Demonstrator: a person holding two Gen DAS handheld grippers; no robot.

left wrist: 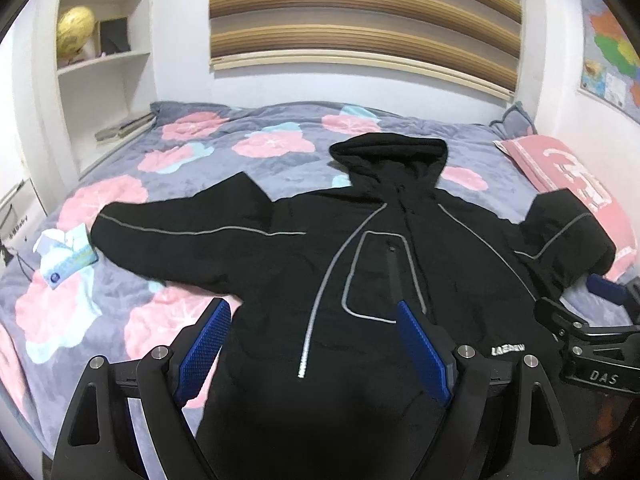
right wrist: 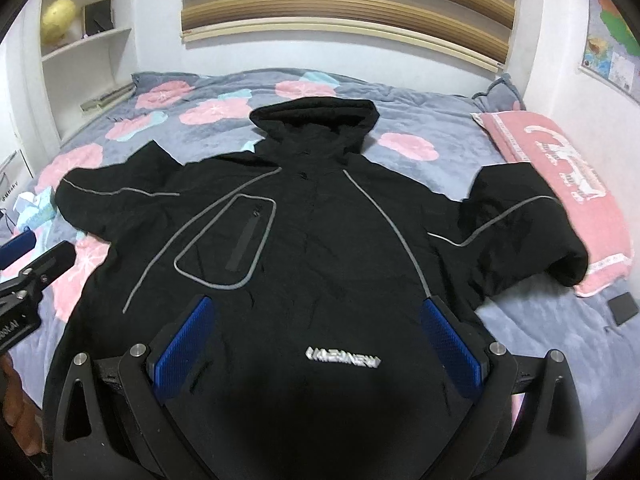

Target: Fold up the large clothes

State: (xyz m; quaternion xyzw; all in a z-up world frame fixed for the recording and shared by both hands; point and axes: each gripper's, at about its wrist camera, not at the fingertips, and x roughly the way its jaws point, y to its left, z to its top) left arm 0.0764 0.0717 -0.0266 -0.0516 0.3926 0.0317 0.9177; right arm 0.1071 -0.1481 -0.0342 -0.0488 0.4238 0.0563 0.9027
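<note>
The black jacket [right wrist: 320, 240] lies front-up and flat on the flowered bed [right wrist: 540, 332], hood away from both grippers, hem nearest them, sleeves running out crosswise. The left gripper [left wrist: 316, 340] and right gripper [right wrist: 320, 332] hover over the hem, jaws spread wide and holding nothing. The left one is nearer the outstretched sleeve [left wrist: 180, 236] off to its left; the other sleeve [right wrist: 524, 232] is bent, right of the right jaws.

Both wrist views close above bed foot, facing headboard wall — share black jacket [left wrist: 400, 248].
</note>
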